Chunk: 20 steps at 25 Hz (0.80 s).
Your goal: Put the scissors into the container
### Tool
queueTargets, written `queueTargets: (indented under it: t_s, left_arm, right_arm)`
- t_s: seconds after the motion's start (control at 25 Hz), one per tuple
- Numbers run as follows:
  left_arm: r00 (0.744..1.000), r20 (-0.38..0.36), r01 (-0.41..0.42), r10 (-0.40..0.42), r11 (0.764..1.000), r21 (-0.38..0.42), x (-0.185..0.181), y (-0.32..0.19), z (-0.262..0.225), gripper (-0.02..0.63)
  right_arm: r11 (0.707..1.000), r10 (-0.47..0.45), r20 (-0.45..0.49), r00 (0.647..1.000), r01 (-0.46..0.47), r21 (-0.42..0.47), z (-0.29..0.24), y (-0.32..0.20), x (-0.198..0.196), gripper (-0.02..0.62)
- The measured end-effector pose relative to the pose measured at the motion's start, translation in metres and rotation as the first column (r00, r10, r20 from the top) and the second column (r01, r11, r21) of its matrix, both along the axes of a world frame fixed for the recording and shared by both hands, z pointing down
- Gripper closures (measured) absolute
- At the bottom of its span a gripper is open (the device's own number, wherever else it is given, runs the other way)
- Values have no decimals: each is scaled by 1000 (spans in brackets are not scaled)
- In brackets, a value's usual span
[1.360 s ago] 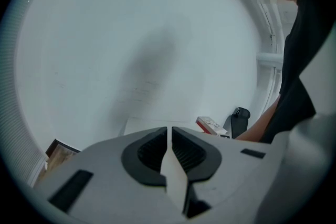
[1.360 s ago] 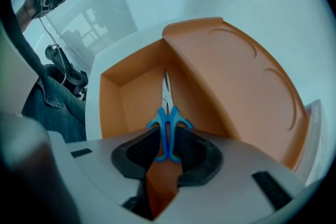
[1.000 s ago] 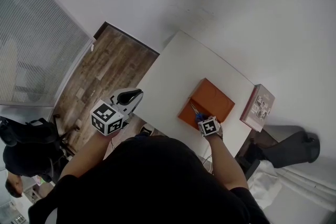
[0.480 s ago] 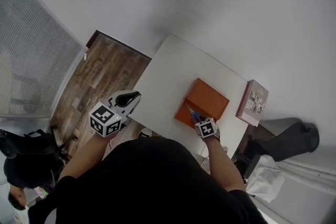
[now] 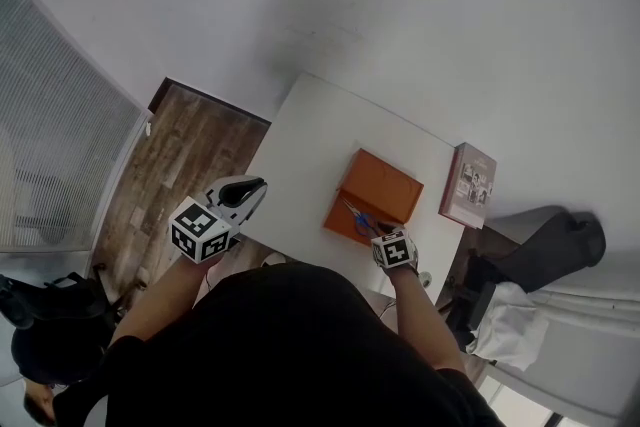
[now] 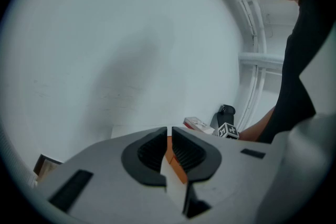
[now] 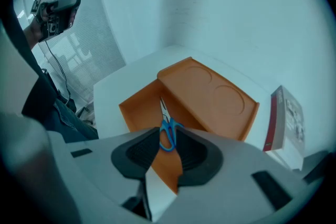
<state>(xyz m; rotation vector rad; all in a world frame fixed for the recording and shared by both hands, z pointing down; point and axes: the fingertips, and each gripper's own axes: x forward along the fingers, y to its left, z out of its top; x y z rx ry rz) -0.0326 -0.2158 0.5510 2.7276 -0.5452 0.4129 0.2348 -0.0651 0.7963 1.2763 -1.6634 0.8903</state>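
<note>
Slightly further forward than before, the right gripper (image 7: pixel 168 140) pinches the blue-handled scissors (image 7: pixel 167 128), their blades over the orange container's (image 7: pixel 137 107) open compartment. Its pads partly hide the handle loops. The left gripper (image 6: pixel 169 150), raised aside, is nearly closed and empty.

The left gripper (image 6: pixel 169 136) has its jaws almost together, with only a thin slit between the black pads and nothing held in it. Through this slit shows a strip of the orange container (image 6: pixel 174 160). Behind, on the white table (image 6: pixel 128 131), lies a book (image 6: pixel 198 124), and near it is the right gripper (image 6: pixel 227 131) (only its marker cube shows).
</note>
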Motion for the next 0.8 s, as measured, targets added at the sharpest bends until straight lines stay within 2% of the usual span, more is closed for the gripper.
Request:
queueTargets:
  t_s: [0.48, 0.8]
  left_arm:
    - [995, -8, -101, 101, 995, 20, 18, 7, -6, 572]
    - [986, -20, -164, 165, 986, 42, 30, 11, -14, 571]
  right_arm:
    - [982, 143, 42, 989, -147, 115, -49, 5, 3, 492]
    - [946, 222, 41, 974, -225, 232, -90, 6, 6, 503]
